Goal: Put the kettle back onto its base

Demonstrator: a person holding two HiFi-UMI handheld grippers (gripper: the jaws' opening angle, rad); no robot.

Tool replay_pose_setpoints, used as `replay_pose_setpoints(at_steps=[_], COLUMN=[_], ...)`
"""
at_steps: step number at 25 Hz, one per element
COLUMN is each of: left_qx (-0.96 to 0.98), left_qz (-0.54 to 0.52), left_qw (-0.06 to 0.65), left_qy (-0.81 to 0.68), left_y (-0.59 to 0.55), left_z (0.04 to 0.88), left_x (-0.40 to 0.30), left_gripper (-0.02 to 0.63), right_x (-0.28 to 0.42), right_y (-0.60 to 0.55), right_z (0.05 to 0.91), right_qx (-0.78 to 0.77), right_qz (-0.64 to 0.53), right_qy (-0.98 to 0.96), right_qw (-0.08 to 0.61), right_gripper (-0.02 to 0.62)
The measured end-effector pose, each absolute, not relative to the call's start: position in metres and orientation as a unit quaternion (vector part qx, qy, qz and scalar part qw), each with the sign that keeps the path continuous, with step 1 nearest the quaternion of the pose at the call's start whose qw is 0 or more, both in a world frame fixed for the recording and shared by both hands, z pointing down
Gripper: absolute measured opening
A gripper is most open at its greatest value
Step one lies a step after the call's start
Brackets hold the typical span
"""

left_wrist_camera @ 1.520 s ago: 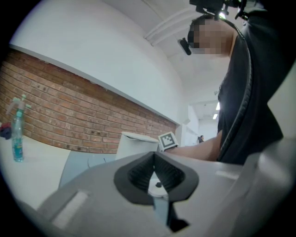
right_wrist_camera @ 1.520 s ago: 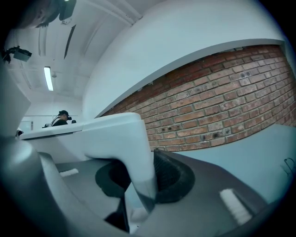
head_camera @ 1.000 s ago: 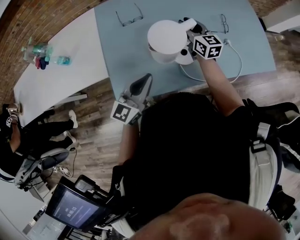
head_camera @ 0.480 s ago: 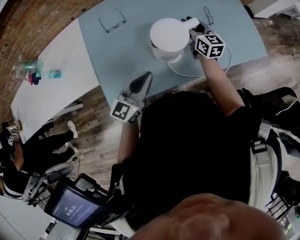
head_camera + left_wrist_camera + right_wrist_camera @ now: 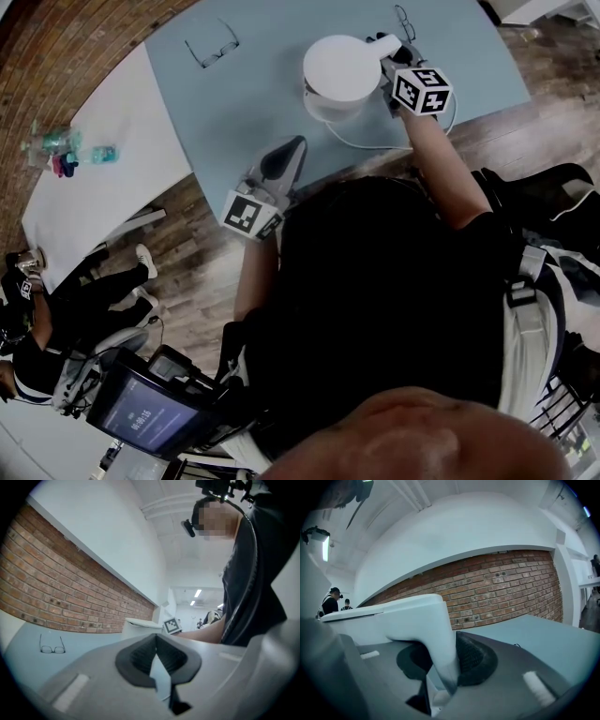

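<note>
The white kettle (image 5: 339, 75) is over the blue-grey table (image 5: 253, 103), and its lid faces the head camera. My right gripper (image 5: 382, 47) is shut on the kettle's handle (image 5: 436, 634), which fills the space between the dark pads (image 5: 473, 658). The base is hidden under the kettle; only its white cable (image 5: 375, 145) shows, so I cannot tell whether the kettle rests on it. My left gripper (image 5: 281, 164) hangs at the table's near edge, shut and empty, left of the kettle (image 5: 140, 626).
One pair of glasses (image 5: 211, 47) lies at the table's far left and another (image 5: 403, 21) just behind the kettle. A white table with bottles (image 5: 66, 159) adjoins on the left. A seated person (image 5: 56, 319) and a screen (image 5: 141, 417) are on the wood floor.
My right gripper has carried the kettle to the right, toward the far glasses, and the base that showed beside it is now covered. The left gripper has edged toward the table.
</note>
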State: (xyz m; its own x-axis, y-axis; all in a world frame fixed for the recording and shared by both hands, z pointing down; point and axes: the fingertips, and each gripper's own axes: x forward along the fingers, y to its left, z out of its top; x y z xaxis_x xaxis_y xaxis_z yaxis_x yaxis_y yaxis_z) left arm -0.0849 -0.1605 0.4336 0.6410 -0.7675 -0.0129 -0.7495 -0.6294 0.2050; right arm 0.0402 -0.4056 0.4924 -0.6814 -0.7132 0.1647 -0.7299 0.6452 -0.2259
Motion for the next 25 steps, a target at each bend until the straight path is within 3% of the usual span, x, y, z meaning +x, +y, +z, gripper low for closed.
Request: replay_pose_setpoints(at_steps=[25], left_qx=[0.880], left_qz=[-0.028], left_qw=[0.084], left_qy=[-0.466], left_y=[-0.156], left_z=[0.429], left_x=[-0.122], left_gripper=[0.002], right_x=[0.020], right_y=[-0.415], right_z=[0.533], right_qx=[0.395], right_qz=[0.149], right_qy=[-0.906], right_qw=[0.035], right_gripper=[0.107])
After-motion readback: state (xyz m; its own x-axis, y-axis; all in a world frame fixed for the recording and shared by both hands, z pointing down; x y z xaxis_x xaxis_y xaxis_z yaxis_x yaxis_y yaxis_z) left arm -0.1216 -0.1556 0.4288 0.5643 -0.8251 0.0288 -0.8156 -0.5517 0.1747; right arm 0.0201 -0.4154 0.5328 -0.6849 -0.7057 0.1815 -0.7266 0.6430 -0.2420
